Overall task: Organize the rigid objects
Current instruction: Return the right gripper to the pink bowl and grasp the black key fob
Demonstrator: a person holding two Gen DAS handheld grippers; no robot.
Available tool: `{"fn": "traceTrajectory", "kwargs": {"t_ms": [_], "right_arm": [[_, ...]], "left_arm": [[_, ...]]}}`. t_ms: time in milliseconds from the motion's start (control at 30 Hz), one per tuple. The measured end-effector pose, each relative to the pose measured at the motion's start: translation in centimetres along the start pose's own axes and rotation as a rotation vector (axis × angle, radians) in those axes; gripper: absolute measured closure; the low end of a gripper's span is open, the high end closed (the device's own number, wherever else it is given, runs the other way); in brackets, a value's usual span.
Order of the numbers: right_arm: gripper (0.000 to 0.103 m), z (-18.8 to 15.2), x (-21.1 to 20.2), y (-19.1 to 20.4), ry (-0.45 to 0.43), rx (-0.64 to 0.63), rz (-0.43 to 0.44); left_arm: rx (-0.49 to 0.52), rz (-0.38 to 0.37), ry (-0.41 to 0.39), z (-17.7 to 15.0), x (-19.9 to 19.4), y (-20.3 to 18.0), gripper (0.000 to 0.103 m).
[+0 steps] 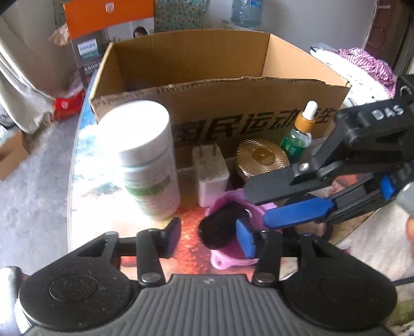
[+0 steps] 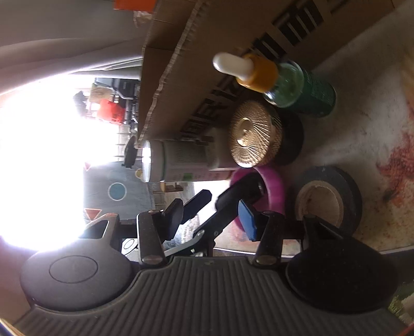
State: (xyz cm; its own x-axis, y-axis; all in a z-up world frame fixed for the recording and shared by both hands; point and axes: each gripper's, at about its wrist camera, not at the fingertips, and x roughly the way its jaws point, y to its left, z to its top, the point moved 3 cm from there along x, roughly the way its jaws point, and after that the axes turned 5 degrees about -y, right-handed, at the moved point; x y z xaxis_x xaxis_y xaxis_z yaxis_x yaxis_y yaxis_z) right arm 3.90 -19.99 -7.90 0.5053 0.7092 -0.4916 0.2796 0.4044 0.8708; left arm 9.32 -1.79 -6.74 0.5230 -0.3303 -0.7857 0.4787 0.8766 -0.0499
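Observation:
A pink cup (image 1: 227, 256) with a black cylinder (image 1: 220, 227) in it lies on the table in front of an open cardboard box (image 1: 220, 103). My left gripper (image 1: 209, 236) is open around the cup. My right gripper (image 1: 279, 204) reaches in from the right, jaws apart over the cup's rim. In the right wrist view my right gripper (image 2: 209, 217) is open, the pink cup (image 2: 271, 191) just past its blue pad. A white bottle (image 1: 147, 160), a white charger (image 1: 211, 175), a gold-lidded jar (image 1: 261, 157) and a green dropper bottle (image 1: 300, 131) stand by the box.
A roll of black tape (image 2: 328, 201) lies beside the cup in the right wrist view. The round table's edge (image 1: 75, 165) curves at the left, with floor beyond. An orange and white carton (image 1: 103, 38) and a water jug (image 1: 245, 13) stand behind the box. Clothes (image 1: 362, 64) lie at right.

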Motion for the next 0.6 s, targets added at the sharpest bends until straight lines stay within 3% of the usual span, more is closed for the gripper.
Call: {"fn": "traceTrajectory", "kwargs": {"t_ms": [200, 600], "right_arm": [[0.054, 0.2, 1.0, 0.3, 0.006, -0.003, -0.045], [0.054, -0.1, 2.4, 1.3, 0.015, -0.039, -0.095]], "left_arm": [[-0.015, -0.034, -0.004, -0.6, -0.6, -0.2, 0.073], [-0.023, -0.06, -0.017, -2.3, -2.2, -1.7, 0.075]]}}
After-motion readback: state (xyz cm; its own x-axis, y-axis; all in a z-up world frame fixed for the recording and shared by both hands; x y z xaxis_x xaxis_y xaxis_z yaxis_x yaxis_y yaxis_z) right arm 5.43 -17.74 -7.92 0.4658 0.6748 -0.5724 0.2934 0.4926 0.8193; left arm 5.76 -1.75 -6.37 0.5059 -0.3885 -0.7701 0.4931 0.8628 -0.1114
